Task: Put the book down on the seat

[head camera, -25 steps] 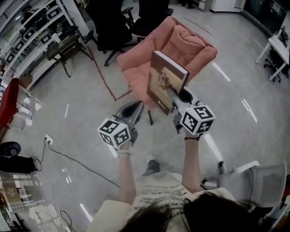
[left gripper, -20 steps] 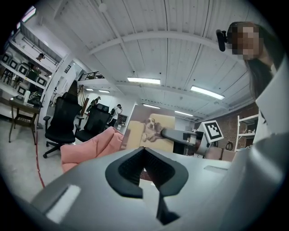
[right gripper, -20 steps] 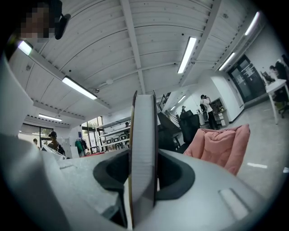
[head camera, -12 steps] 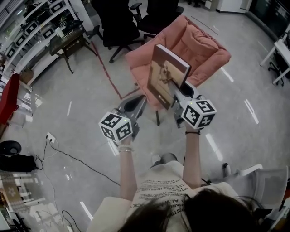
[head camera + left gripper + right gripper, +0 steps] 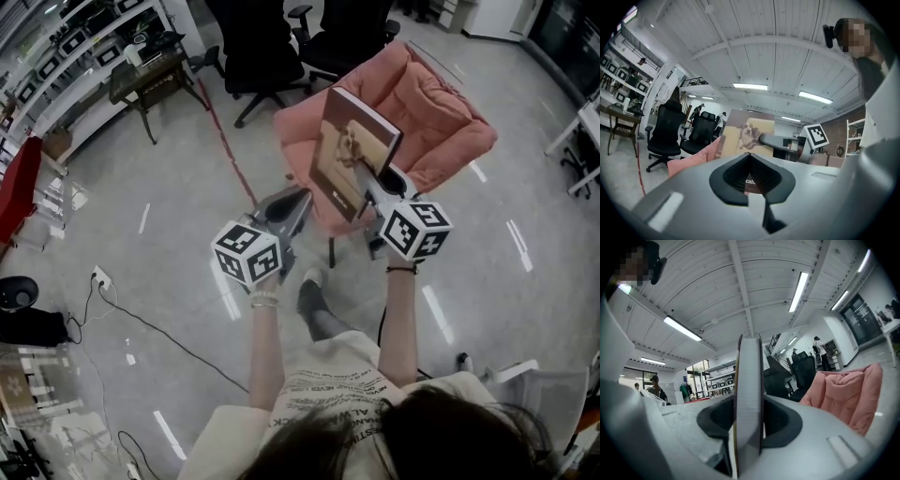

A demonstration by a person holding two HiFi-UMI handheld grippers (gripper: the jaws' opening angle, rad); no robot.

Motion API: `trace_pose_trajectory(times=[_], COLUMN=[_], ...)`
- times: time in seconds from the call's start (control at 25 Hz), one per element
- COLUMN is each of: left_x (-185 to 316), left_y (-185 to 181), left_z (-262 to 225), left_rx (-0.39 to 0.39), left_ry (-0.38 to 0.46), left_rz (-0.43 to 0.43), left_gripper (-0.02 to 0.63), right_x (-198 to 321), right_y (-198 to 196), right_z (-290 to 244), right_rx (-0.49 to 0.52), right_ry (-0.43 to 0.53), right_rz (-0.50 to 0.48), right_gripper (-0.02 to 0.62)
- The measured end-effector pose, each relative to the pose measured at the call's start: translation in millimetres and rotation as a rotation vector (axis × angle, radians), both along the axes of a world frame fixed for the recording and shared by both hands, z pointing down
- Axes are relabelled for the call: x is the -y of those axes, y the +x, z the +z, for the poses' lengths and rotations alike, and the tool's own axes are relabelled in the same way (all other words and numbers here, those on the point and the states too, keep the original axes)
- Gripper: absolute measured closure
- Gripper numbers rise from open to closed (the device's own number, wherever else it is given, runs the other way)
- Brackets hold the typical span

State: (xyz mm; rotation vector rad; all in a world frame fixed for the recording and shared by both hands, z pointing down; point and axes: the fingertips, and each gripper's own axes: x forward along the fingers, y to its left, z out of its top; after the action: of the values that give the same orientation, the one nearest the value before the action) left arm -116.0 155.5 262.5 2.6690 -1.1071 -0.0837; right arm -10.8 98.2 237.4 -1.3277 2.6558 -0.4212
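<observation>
The book (image 5: 352,155), with a dog on its tan cover, stands upright in front of the pink cushioned chair (image 5: 441,122). My right gripper (image 5: 370,178) is shut on its lower edge. In the right gripper view the book (image 5: 749,394) appears edge-on between the jaws, and the pink chair (image 5: 843,394) lies beyond at the right. My left gripper (image 5: 295,202) hangs to the left of the book, shut and holding nothing. In the left gripper view its jaws (image 5: 751,157) are together, with the book (image 5: 747,133) and the right gripper (image 5: 783,140) ahead.
Black office chairs (image 5: 272,47) stand behind the pink chair. A small dark table (image 5: 150,80) and shelves (image 5: 56,56) sit at the far left. A red tape line (image 5: 225,141) and a cable (image 5: 141,319) cross the glossy floor. A white chair (image 5: 553,384) is at the lower right.
The person has stepped toward the pink chair, so both grippers and the upright book are closer to it. The grip on the book is unchanged.
</observation>
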Motion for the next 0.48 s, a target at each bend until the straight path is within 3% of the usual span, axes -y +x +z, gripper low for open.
trace_pose_trajectory(times=[0.48], left_x=[139.8], left_y=[-56.7], left_z=[13.5], left_rx=[0.006], left_ry=[-0.04], left_rz=[0.018], left_gripper=[0.617], right_x=[145.8], right_y=[-66.7], right_z=[24.3], right_rx=[0.011], right_ry=[-0.06], right_rz=[0.011], right_gripper=[0.448])
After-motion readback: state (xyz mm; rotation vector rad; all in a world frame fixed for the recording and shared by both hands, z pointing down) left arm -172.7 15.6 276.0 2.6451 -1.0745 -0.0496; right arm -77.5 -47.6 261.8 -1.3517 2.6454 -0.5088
